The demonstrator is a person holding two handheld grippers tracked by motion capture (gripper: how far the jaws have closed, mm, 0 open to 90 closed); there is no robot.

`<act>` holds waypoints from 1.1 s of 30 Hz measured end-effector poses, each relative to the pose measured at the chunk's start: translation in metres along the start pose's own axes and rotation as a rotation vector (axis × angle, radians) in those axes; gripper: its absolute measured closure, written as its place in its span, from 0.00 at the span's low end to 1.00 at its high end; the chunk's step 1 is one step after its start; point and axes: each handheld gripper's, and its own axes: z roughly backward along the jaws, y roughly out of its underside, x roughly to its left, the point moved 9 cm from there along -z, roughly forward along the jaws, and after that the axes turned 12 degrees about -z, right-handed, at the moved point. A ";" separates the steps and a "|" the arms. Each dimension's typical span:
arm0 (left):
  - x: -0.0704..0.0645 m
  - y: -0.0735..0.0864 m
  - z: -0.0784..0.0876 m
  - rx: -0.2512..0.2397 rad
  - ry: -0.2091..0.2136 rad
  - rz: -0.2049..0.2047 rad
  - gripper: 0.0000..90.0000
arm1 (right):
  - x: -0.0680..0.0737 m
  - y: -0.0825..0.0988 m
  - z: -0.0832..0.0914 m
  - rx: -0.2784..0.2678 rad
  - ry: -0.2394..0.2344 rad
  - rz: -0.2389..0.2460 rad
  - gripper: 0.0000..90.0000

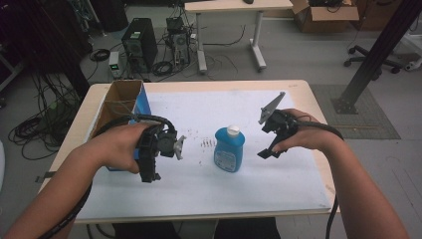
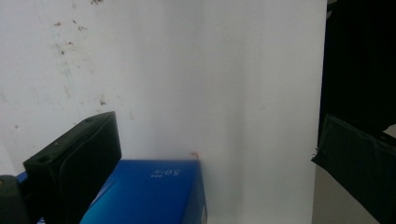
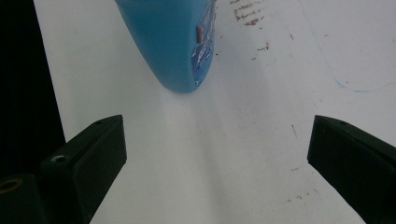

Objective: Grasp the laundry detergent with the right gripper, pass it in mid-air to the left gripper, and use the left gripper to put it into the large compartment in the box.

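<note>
Cardboard box point(image 1: 119, 102) w/ blue side sits at table's left edge, left gripper point(image 1: 166, 144) just beside it, jaws spread wide over the white sheet point(image 1: 209, 184) w/ nothing between. Blue bottle point(image 1: 229, 149), white cap, lies mid-sheet between both grippers, touching neither. Right gripper point(image 1: 271, 142) hovers just right of bottle, jaws wide & empty, bottle's base near but ahead of them.

Blue bottle point(image 1: 229, 151) with white cap point(image 1: 233, 130), blue-sided box point(image 1: 142, 107).
</note>
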 end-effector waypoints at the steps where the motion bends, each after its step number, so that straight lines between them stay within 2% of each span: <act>1: 0.001 0.000 0.000 -0.001 -0.004 -0.002 0.00 | 0.001 0.002 -0.004 -0.030 -0.001 -0.013 0.05; 2: 0.000 -0.001 0.001 -0.005 0.000 0.001 0.00 | 0.001 0.002 -0.004 -0.030 -0.001 -0.013 0.05; 5: 0.001 -0.002 0.002 -0.012 -0.007 -0.001 0.00 | 0.004 0.003 -0.011 -0.095 -0.021 -0.033 0.04; 10: 0.002 -0.004 0.004 -0.012 -0.009 -0.007 0.00 | 0.008 0.007 -0.024 -0.121 -0.026 -0.043 0.04; 17: 0.003 -0.004 0.000 -0.002 0.002 -0.005 0.00 | 0.010 0.009 -0.046 -0.186 -0.030 -0.093 0.03; 23: 0.003 -0.005 -0.001 -0.001 0.006 -0.005 0.00 | 0.014 0.009 -0.056 -0.241 -0.042 -0.102 0.03; 28: 0.003 -0.005 -0.001 0.005 0.014 -0.006 0.00 | 0.014 0.008 -0.064 -0.270 -0.034 -0.114 0.02; 33: 0.003 -0.007 -0.001 0.002 0.011 -0.011 0.00 | 0.014 0.007 -0.067 -0.317 -0.030 -0.142 0.02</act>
